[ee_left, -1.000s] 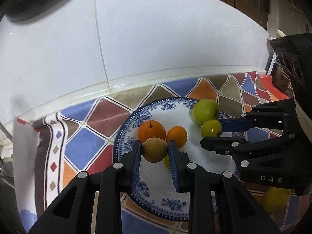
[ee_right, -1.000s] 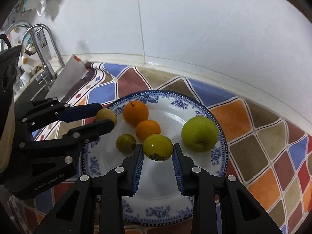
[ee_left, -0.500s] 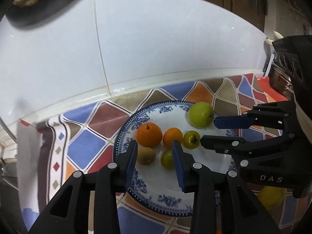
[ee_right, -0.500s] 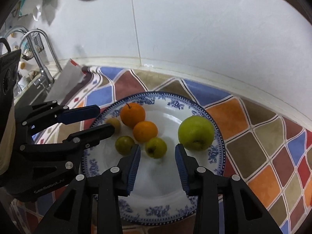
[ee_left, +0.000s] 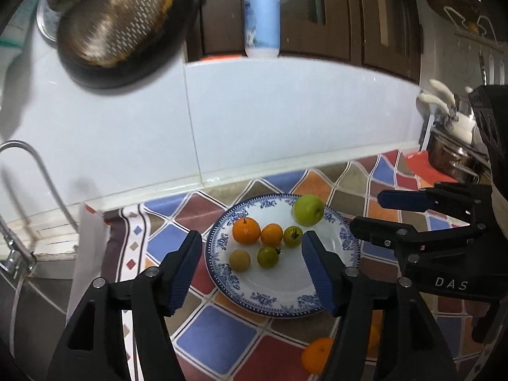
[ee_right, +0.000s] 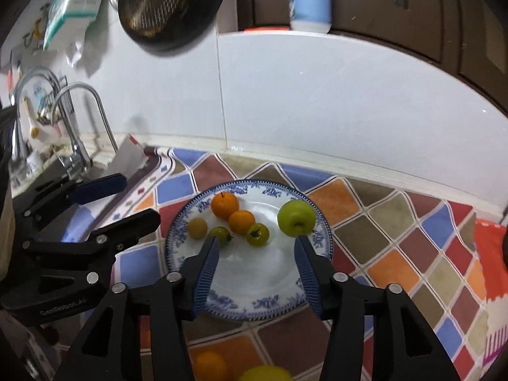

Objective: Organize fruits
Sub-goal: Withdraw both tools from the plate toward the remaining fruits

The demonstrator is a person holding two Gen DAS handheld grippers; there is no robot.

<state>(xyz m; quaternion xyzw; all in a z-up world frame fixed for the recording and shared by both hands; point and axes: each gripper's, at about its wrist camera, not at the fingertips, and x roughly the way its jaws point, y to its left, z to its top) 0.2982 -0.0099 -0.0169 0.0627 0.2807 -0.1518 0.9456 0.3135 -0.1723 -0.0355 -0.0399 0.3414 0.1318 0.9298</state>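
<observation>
A blue-and-white plate (ee_left: 320,298) (ee_right: 254,304) sits on the patterned counter cloth. On it lie a green apple (ee_left: 308,209) (ee_right: 297,217), two oranges (ee_left: 246,230) (ee_right: 224,205), two green tomatoes (ee_left: 292,236) (ee_right: 257,234) and a small tan fruit (ee_left: 239,259) (ee_right: 197,227). My left gripper (ee_left: 252,243) is open and empty, raised above the plate's near side. My right gripper (ee_right: 256,247) is open and empty, also raised above the plate. An orange (ee_left: 317,354) (ee_right: 209,365) and a yellow fruit (ee_right: 265,374) lie on the cloth near me.
A white tiled wall rises behind the plate. A tap (ee_right: 82,120) and sink stand to the left. A dark pan (ee_left: 120,28) hangs on the wall, and a white-blue bottle (ee_left: 262,12) stands on the ledge. Pots (ee_left: 454,155) sit at right.
Both grippers let go of their fruits onto the plate, opened wide, and pulled up and back from the plate.
</observation>
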